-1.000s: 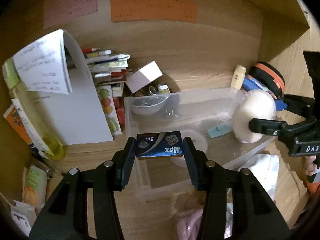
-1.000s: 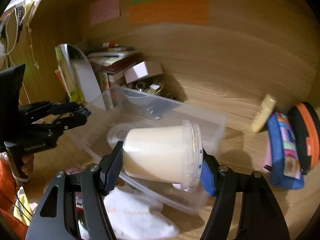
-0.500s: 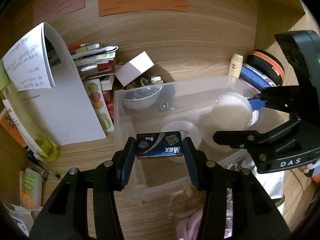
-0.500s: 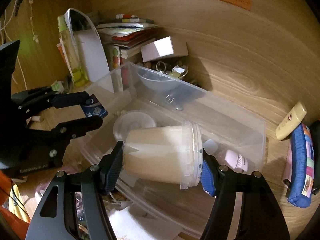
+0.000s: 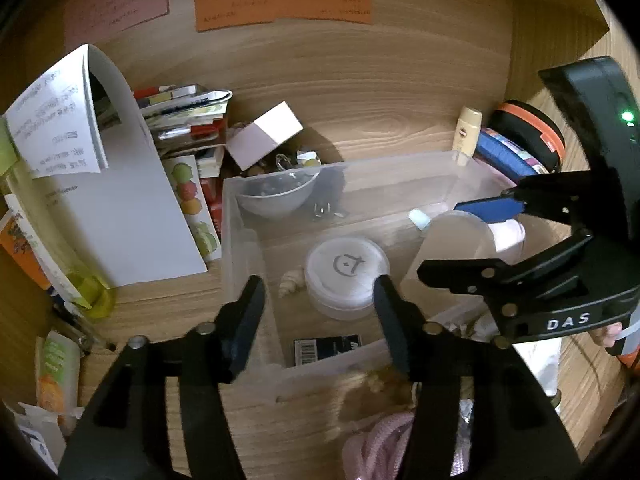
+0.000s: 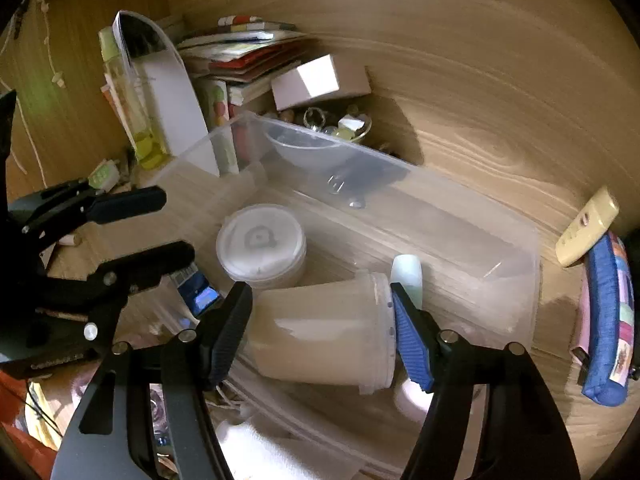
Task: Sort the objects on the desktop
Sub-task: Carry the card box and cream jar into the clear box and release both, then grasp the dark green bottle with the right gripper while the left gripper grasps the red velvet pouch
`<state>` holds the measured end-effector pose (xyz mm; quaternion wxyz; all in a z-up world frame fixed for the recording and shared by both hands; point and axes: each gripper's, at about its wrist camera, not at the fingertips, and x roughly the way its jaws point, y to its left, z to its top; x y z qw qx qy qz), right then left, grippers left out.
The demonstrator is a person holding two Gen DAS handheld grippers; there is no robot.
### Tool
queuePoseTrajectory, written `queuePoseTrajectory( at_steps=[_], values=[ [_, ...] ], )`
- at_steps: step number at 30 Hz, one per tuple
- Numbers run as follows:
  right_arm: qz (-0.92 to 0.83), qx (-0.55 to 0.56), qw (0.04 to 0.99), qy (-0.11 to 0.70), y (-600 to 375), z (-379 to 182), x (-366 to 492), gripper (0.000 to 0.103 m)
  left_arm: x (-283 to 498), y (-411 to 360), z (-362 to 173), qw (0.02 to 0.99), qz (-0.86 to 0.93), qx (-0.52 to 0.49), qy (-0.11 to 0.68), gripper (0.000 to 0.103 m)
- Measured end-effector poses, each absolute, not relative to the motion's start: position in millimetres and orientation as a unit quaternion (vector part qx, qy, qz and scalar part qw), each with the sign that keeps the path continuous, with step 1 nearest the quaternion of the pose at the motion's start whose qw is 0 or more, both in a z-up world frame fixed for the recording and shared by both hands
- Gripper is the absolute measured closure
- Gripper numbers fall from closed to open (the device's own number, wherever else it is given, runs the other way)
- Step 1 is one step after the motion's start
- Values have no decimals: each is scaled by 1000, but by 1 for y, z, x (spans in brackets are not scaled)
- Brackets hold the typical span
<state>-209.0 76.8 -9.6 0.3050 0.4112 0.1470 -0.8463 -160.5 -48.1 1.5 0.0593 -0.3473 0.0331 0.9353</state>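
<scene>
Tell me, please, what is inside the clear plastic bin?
Inside the clear plastic bin: a round white lidded tub, a dark blue box, a small shell. The right gripper's cream jar hides things beneath.

The left tool (image 5: 318, 300) is black, and beyond it stands a clear plastic bin (image 5: 448, 178). Just past its tips lie a dark blue box (image 5: 326, 350) with a white barcode and a translucent white tub (image 5: 346, 270) whose lid bears a grey mark. The right tool (image 6: 320, 320) has one black finger and one blue (image 6: 412, 338), with a cream-white cup (image 6: 320, 340) between them. Far right of it lies a blue pouch (image 6: 606, 320) with multicoloured panels. The table (image 6: 500, 120) is light wood grain; an orange note (image 5: 280, 0) hangs beyond.
</scene>
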Motion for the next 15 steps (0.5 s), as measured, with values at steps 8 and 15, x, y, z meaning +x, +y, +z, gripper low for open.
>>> queuePoseTrajectory(
  at_steps=[8,15],
  values=[
    [-877,345,275,191,81,15,-173,24,-145,-54,17,61,941,-332,15,35],
    [-895,317,257,179,105,36,-147,18,-116,-66,38,43,953,-300,14,18]
  ],
)
